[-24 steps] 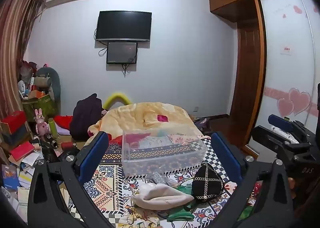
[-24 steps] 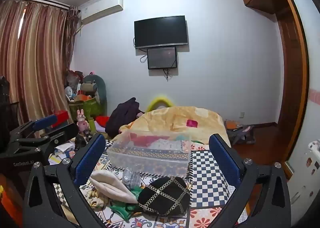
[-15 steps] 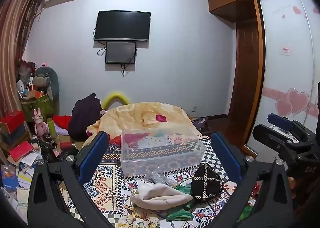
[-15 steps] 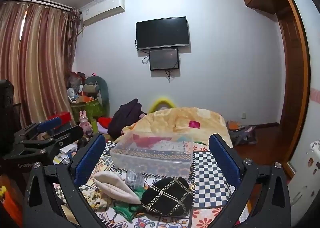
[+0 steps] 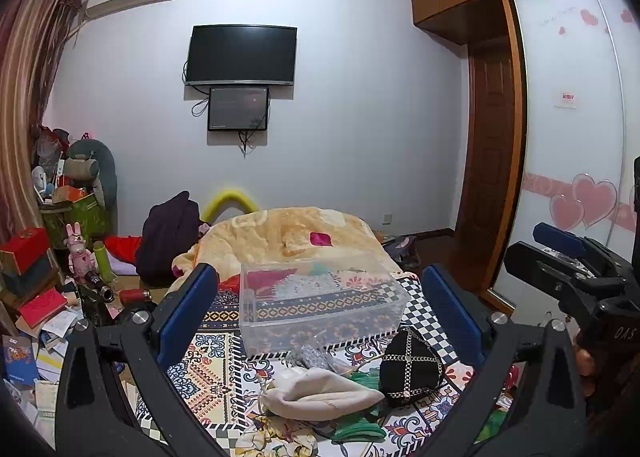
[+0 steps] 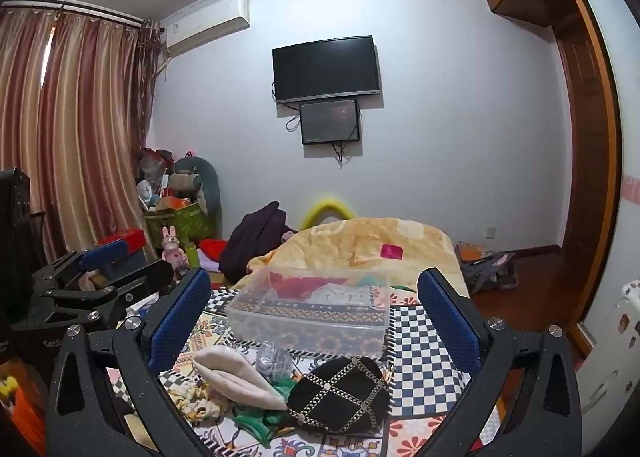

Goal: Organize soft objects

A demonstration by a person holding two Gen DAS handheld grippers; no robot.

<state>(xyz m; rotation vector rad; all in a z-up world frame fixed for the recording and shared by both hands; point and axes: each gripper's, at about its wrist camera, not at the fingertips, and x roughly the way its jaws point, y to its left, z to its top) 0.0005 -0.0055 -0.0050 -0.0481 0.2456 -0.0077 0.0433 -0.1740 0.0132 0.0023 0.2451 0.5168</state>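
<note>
A cream pouch (image 5: 320,395) lies on the patterned bedspread (image 5: 212,369), long axis left to right, beside a black chain-crossed bag (image 5: 410,367); behind them sits a clear bin (image 5: 320,309); left gripper (image 5: 320,317) and right gripper (image 6: 314,321) hover wide and empty; the view has barely shifted from moments earlier.

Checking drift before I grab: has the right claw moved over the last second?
Yes. The right claw has shifted slightly leftward: the wall TV has slid right in its view.

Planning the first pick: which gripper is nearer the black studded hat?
Right gripper: black studded hat lies centered just beneath it. For the left gripper, it sits off right.
</note>
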